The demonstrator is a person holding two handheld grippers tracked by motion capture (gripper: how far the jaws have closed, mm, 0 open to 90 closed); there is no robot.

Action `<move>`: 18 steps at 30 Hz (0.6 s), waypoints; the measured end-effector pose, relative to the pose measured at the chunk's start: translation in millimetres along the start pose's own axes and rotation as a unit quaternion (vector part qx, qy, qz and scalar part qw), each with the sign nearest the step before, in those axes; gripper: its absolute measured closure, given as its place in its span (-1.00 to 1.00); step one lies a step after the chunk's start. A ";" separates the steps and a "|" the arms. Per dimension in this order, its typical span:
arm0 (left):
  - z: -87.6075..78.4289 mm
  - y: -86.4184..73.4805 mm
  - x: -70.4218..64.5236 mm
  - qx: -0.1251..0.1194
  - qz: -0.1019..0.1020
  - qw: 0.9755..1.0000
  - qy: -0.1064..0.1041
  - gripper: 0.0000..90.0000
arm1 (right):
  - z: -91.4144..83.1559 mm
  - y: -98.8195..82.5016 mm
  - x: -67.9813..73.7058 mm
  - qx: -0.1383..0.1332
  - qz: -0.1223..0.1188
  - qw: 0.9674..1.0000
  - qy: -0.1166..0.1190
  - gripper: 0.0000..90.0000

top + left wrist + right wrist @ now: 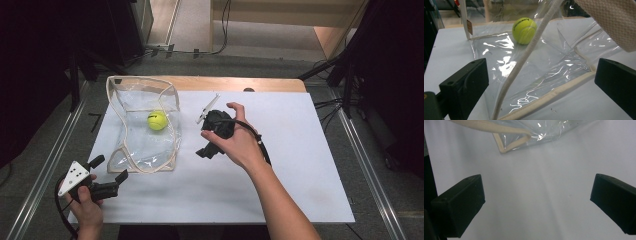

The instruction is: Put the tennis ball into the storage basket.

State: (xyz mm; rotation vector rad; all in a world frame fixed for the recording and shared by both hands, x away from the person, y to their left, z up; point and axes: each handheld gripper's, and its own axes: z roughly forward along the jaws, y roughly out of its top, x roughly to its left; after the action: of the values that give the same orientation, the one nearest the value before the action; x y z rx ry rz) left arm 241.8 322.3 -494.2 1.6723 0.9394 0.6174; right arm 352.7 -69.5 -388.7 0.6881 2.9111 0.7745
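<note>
We are looking at a white table (pixel 290 165) with a wooden strip showing along its far edge. Lying directly on it is a clear bag (pixel 145 145) with cream piping, and inside it a yellow tennis ball (pixel 157 120) is resting.

The bag (pixel 544 75) was glossy clear plastic, edged in woven cream cloth; the ball (pixel 524 30) looked fuzzy, the table (pixel 544 202) matt

The ball (pixel 157 120) lies inside the bag (pixel 125 95), on the table's (pixel 300 150) left half. The right gripper (pixel 206 150) sits just right of the bag; the left gripper (pixel 109 169) is near its front left corner.
</note>
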 end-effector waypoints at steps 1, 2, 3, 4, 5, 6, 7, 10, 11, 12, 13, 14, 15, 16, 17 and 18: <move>0.1 0.0 0.0 0.000 0.000 1.000 0.000 -1.00 | 0.6 -2.0 -0.7 0.000 0.000 1.000 -0.001 -1.00; 0.0 0.0 0.1 0.000 0.000 1.000 0.000 -1.00 | 0.6 -3.8 -0.7 0.003 0.004 1.000 -0.001 -1.00; 0.0 0.0 0.1 0.000 0.000 1.000 0.000 -1.00 | 1.4 -5.9 -1.7 0.001 0.002 1.000 -0.002 -1.00; -0.1 0.0 0.2 0.000 0.000 1.000 0.000 -1.00 | 1.5 -7.5 -1.7 0.002 0.008 1.000 -0.001 -1.00; 0.0 -0.1 0.2 -0.001 -0.001 1.000 -0.001 -1.00 | 1.5 -9.5 -2.5 0.000 0.006 1.000 -0.001 -1.00; -0.1 -0.1 0.2 -0.001 -0.001 1.000 -0.001 -1.00 | 1.7 -11.4 -2.8 -0.002 0.008 1.000 -0.001 -1.00; -0.1 0.0 0.3 -0.001 -0.001 1.000 -0.001 -1.00 | 1.9 -13.3 -2.9 -0.001 0.009 1.000 0.000 -1.00; -0.1 -0.1 0.2 -0.001 -0.001 1.000 -0.001 -1.00 | 3.2 -19.6 -3.5 -0.002 0.013 1.000 -0.002 -1.00; -0.1 -0.1 0.2 -0.001 -0.001 1.000 -0.001 -1.00 | 3.6 -21.8 -4.0 -0.002 0.014 1.000 -0.001 -1.00; -0.1 -0.1 0.2 -0.001 -0.001 1.000 -0.001 -1.00 | 4.0 -23.8 -4.1 -0.003 0.017 1.000 -0.001 -1.00; -0.1 -0.1 0.3 -0.001 -0.001 1.000 -0.001 -1.00 | 4.2 -26.0 -4.5 -0.004 0.018 1.000 -0.001 -1.00; -0.2 -0.1 0.3 -0.001 -0.001 1.000 -0.001 -1.00 | 4.4 -28.1 -4.5 -0.004 0.021 1.000 0.000 -1.00; -0.2 -0.1 0.3 -0.001 -0.001 1.000 -0.001 -1.00 | 4.9 -30.2 -5.0 -0.006 0.022 1.000 -0.002 -1.00; -0.2 -0.1 0.2 -0.001 -0.001 1.000 -0.001 -1.00 | 4.9 -32.2 -5.5 -0.006 0.022 1.000 -0.001 -1.00; -0.2 -0.1 0.3 -0.001 -0.001 1.000 -0.001 -1.00 | 5.2 -34.3 -5.4 -0.008 0.026 1.000 -0.001 -1.00; -0.2 -0.1 0.3 -0.001 -0.001 1.000 -0.001 -1.00 | 5.3 -36.2 -5.7 -0.007 0.027 1.000 -0.001 -1.00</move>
State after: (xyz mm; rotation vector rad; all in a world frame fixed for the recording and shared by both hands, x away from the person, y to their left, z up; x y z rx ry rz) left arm 241.8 322.7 -494.2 1.6695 0.9380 0.6146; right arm 343.9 -97.6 -411.2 0.7699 2.8930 0.7970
